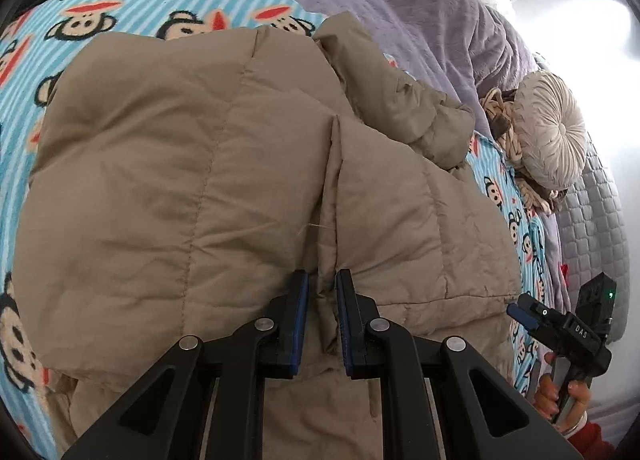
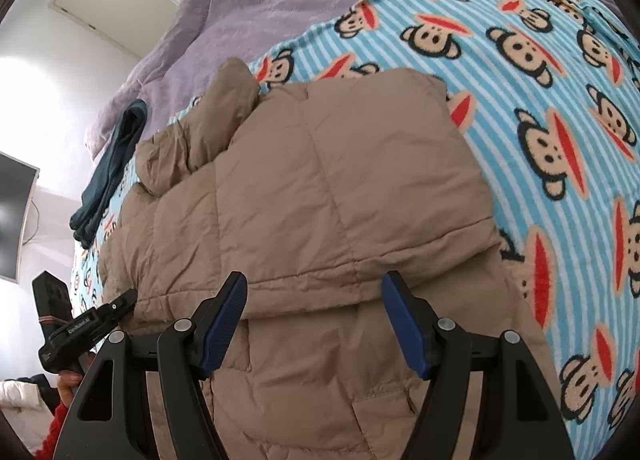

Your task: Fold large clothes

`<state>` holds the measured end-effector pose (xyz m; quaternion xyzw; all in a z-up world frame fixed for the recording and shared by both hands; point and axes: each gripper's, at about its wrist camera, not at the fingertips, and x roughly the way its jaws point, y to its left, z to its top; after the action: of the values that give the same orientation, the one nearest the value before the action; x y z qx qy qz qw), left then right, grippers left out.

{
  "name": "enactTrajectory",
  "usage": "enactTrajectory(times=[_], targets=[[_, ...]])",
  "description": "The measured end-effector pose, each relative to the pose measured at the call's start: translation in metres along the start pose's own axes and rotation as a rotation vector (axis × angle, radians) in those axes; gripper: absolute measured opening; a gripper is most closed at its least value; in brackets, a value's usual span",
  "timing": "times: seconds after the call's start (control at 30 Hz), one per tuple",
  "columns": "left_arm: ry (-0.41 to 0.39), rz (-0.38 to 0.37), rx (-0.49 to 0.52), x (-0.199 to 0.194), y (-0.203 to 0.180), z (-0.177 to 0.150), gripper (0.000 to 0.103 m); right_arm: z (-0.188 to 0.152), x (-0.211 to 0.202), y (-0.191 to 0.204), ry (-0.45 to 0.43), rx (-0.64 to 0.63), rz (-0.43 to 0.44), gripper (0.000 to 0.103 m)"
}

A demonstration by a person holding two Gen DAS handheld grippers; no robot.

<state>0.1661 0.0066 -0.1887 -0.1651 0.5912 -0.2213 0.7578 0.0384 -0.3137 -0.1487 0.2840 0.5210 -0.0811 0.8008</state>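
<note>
Pinching a fold of the tan quilted jacket (image 1: 224, 180), left gripper (image 1: 322, 320) is nearly closed on fabric. Right gripper (image 2: 314, 324) gapes wide over jacket's near hem, holding nothing. Jacket lies folded on monkey-print blanket (image 2: 540, 72) atop bed; purple duvet (image 1: 400, 0) beyond.

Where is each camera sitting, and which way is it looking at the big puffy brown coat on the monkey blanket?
Left wrist view: on the left gripper, looking down along its jaws, nearly closed on a fold of the tan coat; the right gripper and hand show far right.
Right wrist view: on the right gripper, jaws wide over the coat's edge; the left gripper shows at left.
Both share the coat, monkey blanket and purple cover.
</note>
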Motion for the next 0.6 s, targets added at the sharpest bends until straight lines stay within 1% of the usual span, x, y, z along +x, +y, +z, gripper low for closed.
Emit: enactTrajectory(times=[0.03,0.07,0.13,0.17,0.2,0.23,0.27,0.3,0.37,0.4,0.43,0.47,0.5,0.53,0.6], targets=[[0.005,-0.002,-0.008,0.0,0.0,-0.001,0.017,-0.001,0.002,0.0,0.007,0.0,-0.001,0.073],[0.008,-0.019,-0.032,-0.001,0.001,-0.001,0.017,-0.003,0.003,0.0,0.014,0.003,0.003,0.073],[0.011,-0.098,-0.096,-0.004,0.001,0.0,0.019,-0.005,0.002,-0.002,0.02,0.017,0.017,0.073],[0.015,-0.132,-0.124,-0.006,0.002,0.001,0.04,-0.005,0.001,-0.004,0.021,0.027,0.025,0.073],[0.005,-0.146,-0.158,-0.01,0.003,0.001,0.06,-0.006,0.0,-0.008,0.022,0.041,0.034,0.073],[-0.021,-0.145,-0.169,-0.014,0.003,0.002,0.087,-0.006,-0.001,-0.012,0.023,0.06,0.043,0.074],[-0.054,-0.155,-0.163,-0.019,0.002,0.003,0.088,-0.006,-0.001,-0.018,0.025,0.086,0.053,0.074],[-0.06,-0.174,-0.139,-0.021,-0.001,0.006,0.088,-0.006,0.0,-0.025,0.029,0.116,0.067,0.074],[-0.038,-0.157,-0.121,-0.017,-0.006,0.011,0.088,-0.005,0.001,-0.037,0.032,0.181,0.096,0.074],[-0.017,-0.135,-0.108,-0.012,-0.008,0.013,0.087,-0.004,0.003,-0.043,0.033,0.215,0.114,0.074],[0.004,-0.109,-0.087,-0.006,-0.012,0.014,0.072,-0.003,0.005,-0.048,0.034,0.245,0.13,0.074],[0.025,-0.081,-0.063,0.0,-0.015,0.014,0.038,-0.001,0.007,-0.052,0.034,0.272,0.14,0.074],[0.056,-0.055,-0.042,0.006,-0.018,0.013,0.017,0.0,0.01,-0.056,0.032,0.3,0.151,0.074],[0.064,-0.039,-0.035,0.008,-0.019,0.011,0.01,0.002,0.012,-0.059,0.029,0.323,0.165,0.072],[0.029,-0.015,-0.002,0.001,-0.021,0.003,0.009,0.004,0.012,-0.06,0.02,0.336,0.173,0.036]])
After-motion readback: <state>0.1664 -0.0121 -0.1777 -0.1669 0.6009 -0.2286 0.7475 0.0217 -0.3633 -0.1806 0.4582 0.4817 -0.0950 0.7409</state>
